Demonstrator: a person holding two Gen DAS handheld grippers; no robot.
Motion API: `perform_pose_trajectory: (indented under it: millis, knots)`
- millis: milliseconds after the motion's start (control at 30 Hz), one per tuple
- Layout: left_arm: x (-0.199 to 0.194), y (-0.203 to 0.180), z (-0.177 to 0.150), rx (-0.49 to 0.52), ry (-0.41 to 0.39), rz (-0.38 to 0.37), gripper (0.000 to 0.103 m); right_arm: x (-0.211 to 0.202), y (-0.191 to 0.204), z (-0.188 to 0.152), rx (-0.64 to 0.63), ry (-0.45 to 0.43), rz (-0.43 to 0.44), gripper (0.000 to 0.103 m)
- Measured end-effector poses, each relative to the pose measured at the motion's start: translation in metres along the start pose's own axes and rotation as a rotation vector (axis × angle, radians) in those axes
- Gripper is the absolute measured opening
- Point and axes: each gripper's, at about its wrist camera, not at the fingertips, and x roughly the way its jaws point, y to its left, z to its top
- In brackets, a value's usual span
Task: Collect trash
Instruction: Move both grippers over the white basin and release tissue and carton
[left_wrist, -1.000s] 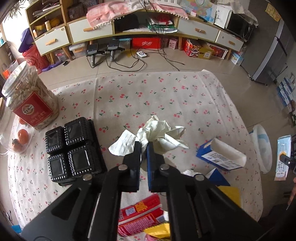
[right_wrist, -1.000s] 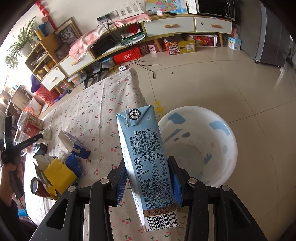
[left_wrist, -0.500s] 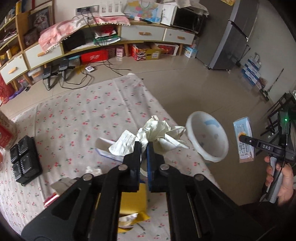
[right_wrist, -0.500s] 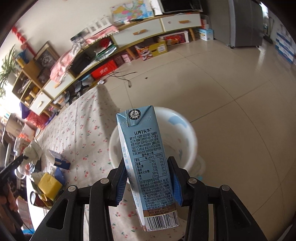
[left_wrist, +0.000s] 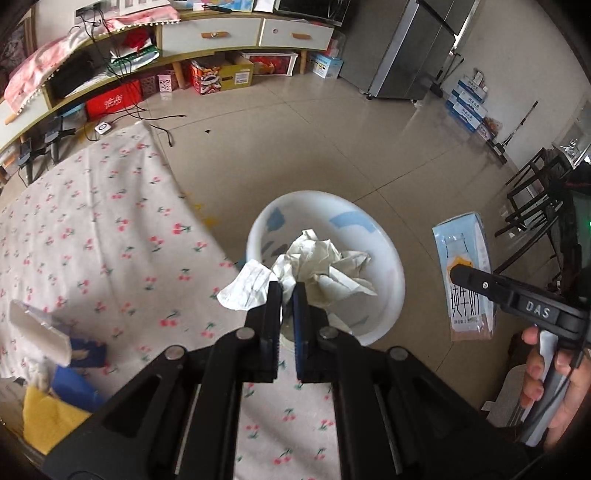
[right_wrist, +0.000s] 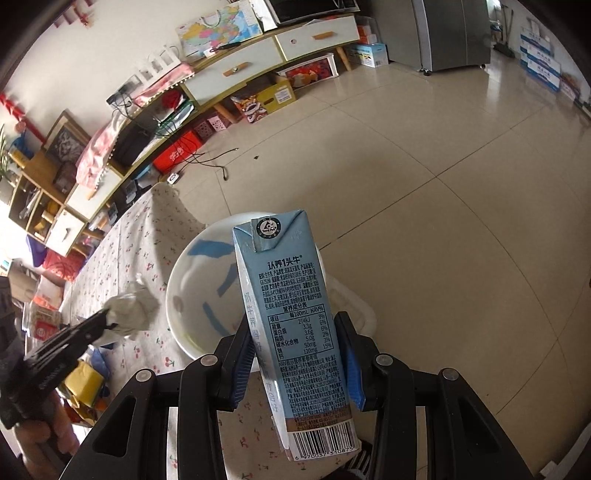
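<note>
My left tool (left_wrist: 287, 295) is clamped on a crumpled paper wad (left_wrist: 314, 269) that hangs over the near-left rim of the white basin (left_wrist: 388, 295) on the floor beside the desk (left_wrist: 92, 240). Released here, its loose flap could, I judge, catch the rim and fall outside. My right tool (right_wrist: 295, 350) grips a blue milk carton (right_wrist: 291, 314) upright above the same basin, so both loads might collide.

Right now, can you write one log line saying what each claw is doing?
left claw: shut on crumpled paper, over white basin | right claw: shut on milk carton, near basin
</note>
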Motion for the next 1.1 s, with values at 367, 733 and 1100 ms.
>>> perform_pose_trajectory:
  millis: [367, 733, 1100]
  knots:
    - [-0.004, -0.005, -0.001, 0.004, -0.016, 0.025, 0.050, 0.011, 0.005, 0.014, 0.002, 0.000, -0.002, 0.043]
    - [-0.050, 0.042, -0.022, -0.086, -0.046, 0.019, 0.069, 0.027, 0.033, 0.024, -0.045, 0.013, -0.004, 0.043]
    - [-0.097, 0.086, -0.056, -0.099, -0.074, 0.089, 0.078, 0.046, 0.056, 0.032, -0.082, 0.028, -0.036, 0.053]
